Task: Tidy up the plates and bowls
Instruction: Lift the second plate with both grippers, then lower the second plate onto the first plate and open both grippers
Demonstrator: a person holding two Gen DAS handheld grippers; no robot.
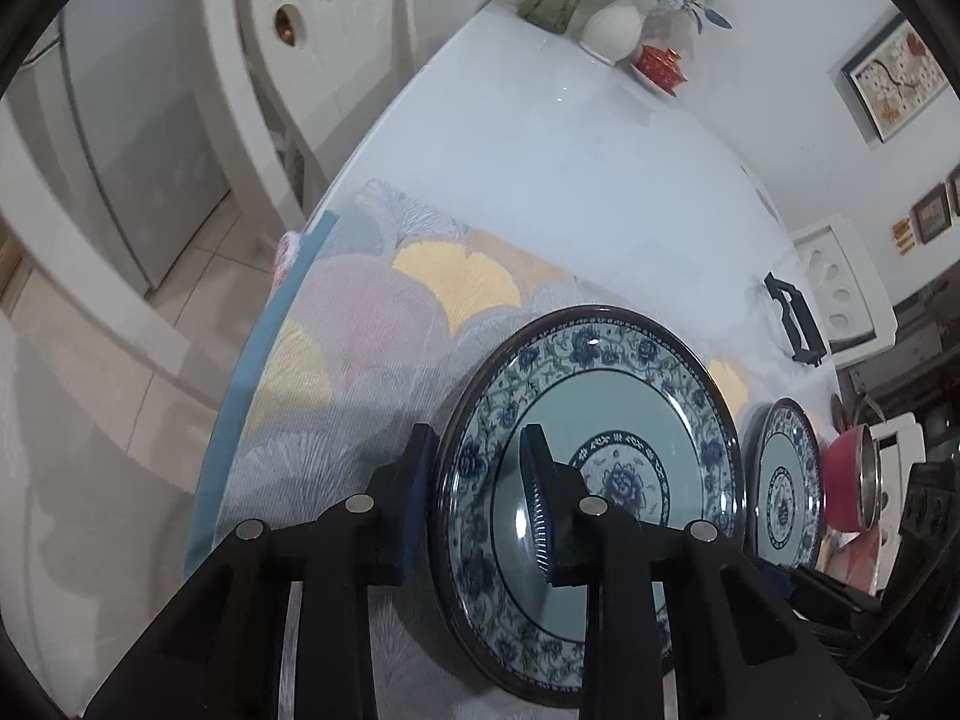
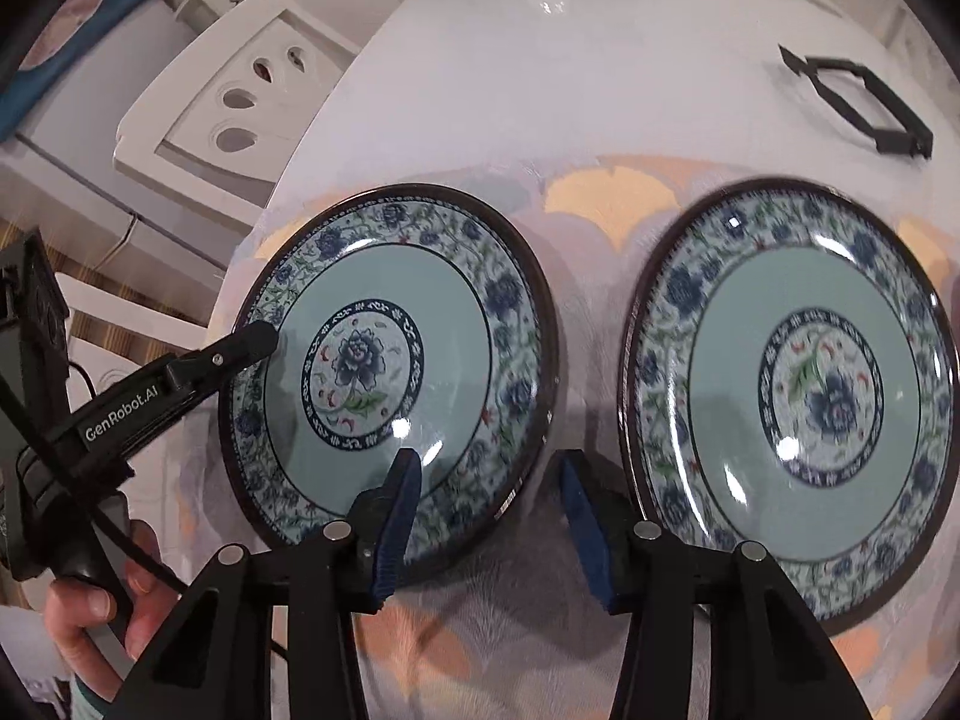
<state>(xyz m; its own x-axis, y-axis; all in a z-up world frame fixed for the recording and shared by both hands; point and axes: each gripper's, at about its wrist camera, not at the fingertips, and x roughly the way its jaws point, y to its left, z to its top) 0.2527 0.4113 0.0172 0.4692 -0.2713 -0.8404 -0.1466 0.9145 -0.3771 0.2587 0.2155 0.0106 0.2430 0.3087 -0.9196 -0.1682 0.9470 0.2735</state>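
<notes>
Left tool [image 1: 480,480] straddles left plate [image 2: 390,360] rim | right tool [image 2: 489,516] spread

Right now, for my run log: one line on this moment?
left gripper: straddling left plate rim, not clamped | right gripper: open, empty | right plate: flat on placemat

A big white table [image 2: 600,90] holds everything. A thin cloth [image 2: 498,648] with yellow and pink leaf shapes lies on its near part. Two round plates with blue flowers sit on the cloth, side by side and apart: the left plate [image 2: 384,360] and the right plate [image 2: 798,396]. A black frame [image 2: 864,105] lies on the bare table past the cloth. At the far end stand a white vase [image 1: 612,30] with flowers and a small red box [image 1: 660,63].
</notes>
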